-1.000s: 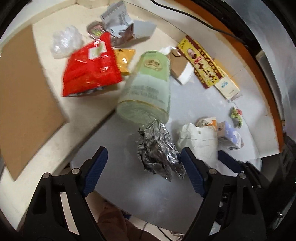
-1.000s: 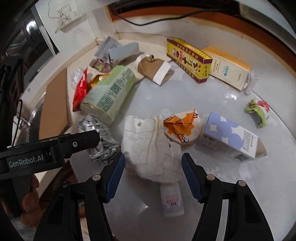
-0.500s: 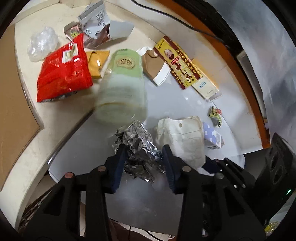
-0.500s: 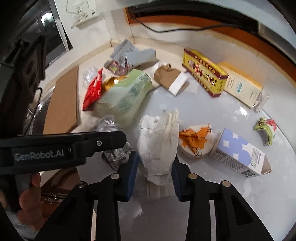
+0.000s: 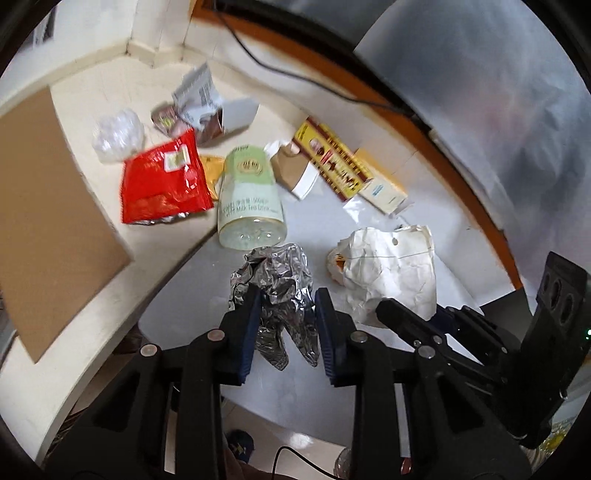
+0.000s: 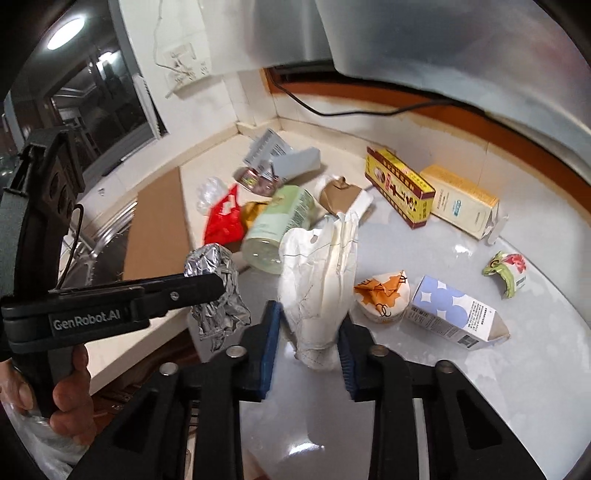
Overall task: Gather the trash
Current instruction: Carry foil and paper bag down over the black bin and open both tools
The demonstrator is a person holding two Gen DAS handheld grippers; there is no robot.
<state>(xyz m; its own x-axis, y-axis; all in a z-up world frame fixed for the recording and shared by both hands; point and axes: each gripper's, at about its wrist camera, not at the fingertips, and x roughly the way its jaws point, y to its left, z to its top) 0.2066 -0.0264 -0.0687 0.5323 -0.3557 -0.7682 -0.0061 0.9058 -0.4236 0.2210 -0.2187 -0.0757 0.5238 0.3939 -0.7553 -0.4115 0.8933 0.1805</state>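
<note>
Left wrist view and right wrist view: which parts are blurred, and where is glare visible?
Left wrist view: strong fisheye bending; the red snack bag and far wrappers look soft, while the crumpled foil in the left tool is sharp. Right wrist view: a ceiling lamp flares at top left, and the white tabletop shows pale reflections.

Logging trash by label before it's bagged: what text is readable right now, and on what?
"GenRobot.AI": side of the left gripper.
"Milk Tea Drink": green bottle; its other print is blurred.
Red-and-yellow box: Chinese characters, too blurred.
Blue carton: print too small.
</note>
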